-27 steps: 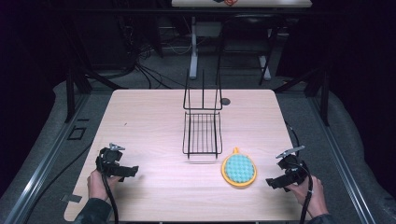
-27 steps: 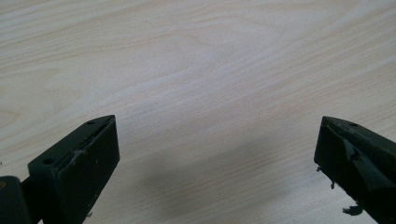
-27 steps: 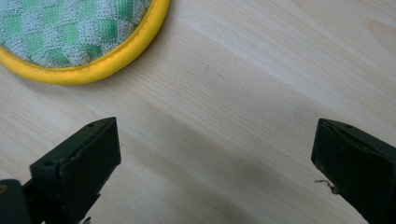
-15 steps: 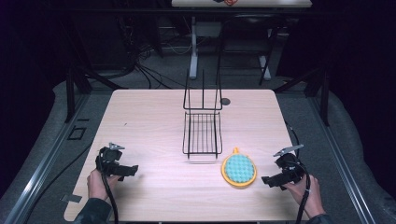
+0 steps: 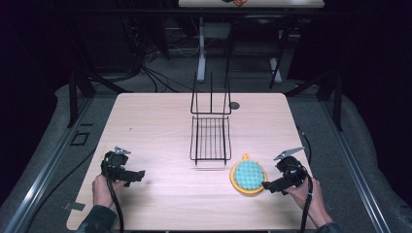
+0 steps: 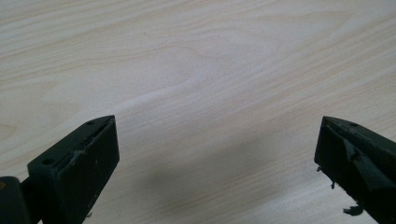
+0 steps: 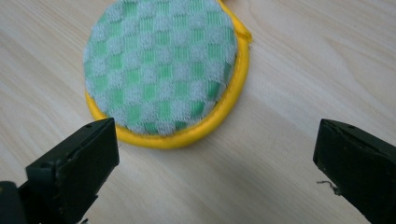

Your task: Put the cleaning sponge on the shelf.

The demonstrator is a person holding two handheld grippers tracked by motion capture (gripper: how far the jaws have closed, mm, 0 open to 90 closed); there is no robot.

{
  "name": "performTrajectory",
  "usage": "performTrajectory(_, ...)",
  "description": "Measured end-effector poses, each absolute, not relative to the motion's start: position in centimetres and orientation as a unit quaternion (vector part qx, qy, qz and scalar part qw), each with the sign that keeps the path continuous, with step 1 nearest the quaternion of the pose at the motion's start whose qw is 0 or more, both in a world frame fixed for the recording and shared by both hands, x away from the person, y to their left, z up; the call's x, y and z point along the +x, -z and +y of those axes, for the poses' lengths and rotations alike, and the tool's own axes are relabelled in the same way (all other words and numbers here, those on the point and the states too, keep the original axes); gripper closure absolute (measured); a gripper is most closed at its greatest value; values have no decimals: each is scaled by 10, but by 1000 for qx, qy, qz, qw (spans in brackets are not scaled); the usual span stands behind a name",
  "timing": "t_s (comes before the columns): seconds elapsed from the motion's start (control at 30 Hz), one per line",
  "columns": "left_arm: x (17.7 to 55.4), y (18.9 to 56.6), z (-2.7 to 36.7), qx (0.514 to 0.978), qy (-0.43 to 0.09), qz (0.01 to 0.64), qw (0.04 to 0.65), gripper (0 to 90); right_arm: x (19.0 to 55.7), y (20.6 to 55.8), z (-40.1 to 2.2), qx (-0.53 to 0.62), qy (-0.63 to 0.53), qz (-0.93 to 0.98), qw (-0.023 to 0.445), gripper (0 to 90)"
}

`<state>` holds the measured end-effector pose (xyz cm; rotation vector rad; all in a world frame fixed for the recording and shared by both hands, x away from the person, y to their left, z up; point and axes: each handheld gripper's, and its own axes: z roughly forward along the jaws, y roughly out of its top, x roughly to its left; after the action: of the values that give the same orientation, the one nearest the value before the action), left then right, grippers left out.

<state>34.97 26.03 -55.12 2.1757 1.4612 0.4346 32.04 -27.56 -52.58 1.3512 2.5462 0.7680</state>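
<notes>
Seemingly, the round sponge [image 7: 161, 70] is approached by the right hand-held gripper [image 7: 210, 154], jaws apart; closing on its rim is needed next, while the left hand-held gripper [image 6: 215, 158] is held apart over bare tabletop [image 6: 210, 60].

You're working at a pale wood table [image 5: 160, 121] standing on grey floor [image 5: 58, 141]. At twelve o'clock, cables [image 5: 145, 73] are trailing beneath what may be another desk [image 5: 252, 4], darkness swallowing the rest.

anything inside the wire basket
The wire basket looks empty: bare table shows through its grid floor. The round green-and-yellow pad lies outside it, toward the right tool. The thin wires cover nothing.
</notes>
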Motion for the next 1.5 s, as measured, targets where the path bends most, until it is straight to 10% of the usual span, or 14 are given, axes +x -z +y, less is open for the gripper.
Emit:
performTrajectory(0.3, 352, 552, 257, 801, -153, 528, 238, 1, 329, 526, -254, 434, -258, 859, 81, 8)
performTrajectory(1.5, 353, 557, 252, 819, -143, 514, 211, 6, 344, 546, -246, 488, -271, 829, 49, 696)
